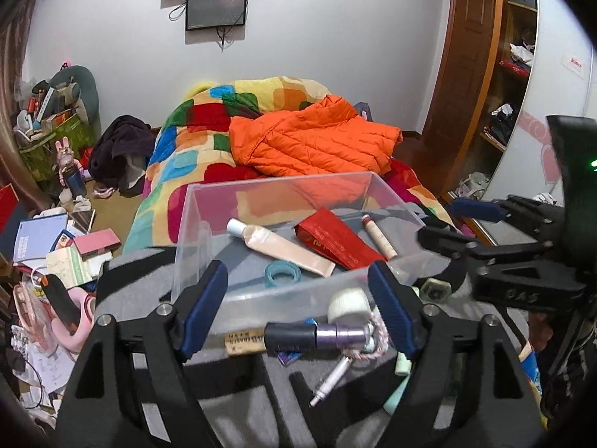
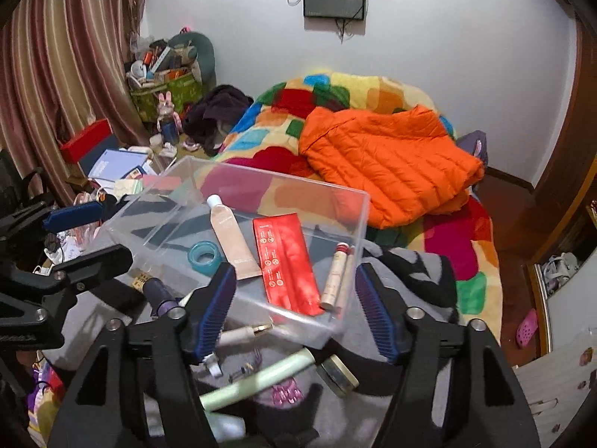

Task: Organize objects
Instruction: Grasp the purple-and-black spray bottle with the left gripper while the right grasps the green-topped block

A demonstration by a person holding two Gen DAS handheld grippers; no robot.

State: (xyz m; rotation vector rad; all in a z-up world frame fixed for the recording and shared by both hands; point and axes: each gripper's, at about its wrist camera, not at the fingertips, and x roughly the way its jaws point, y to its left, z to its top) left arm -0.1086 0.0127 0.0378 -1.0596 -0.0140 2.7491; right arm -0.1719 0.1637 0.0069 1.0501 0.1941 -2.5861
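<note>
A clear bin (image 1: 209, 224) sits on a grey cloth (image 1: 242, 403) at the foot of a bed (image 1: 179, 156) covered by a patchwork quilt, with an orange jacket (image 1: 313, 142) lying on the quilt behind it. Inside the bin lie a beige tube (image 1: 280, 246), a red box (image 1: 335, 239), a teal tape ring (image 1: 282, 273) and a slim pink tube (image 1: 378, 237). The tube and box lie side by side near the middle, the tape ring just in front of the beige tube, the pink tube against the right wall.

The left gripper (image 1: 298, 310) points down at the bin's near wall with its blue-padded fingers (image 1: 203, 310) spread apart and nothing pressed between them. Between them, on the cloth outside the bin, lie a black-and-purple cylinder (image 1: 317, 336), a white roll (image 1: 349, 304) and a small silver pen (image 1: 330, 380).

The right gripper (image 2: 294, 313) stands just beside the left one, also tilted down at the bin, its fingers (image 2: 218, 310) open and empty. Below it on the cloth lie a pale green tube (image 2: 261, 377), a round tin (image 2: 337, 373) and a white pen (image 2: 242, 334) with a gold tip.

A heap of books and papers (image 1: 48, 246) covers the floor to the left of the bed.
</note>
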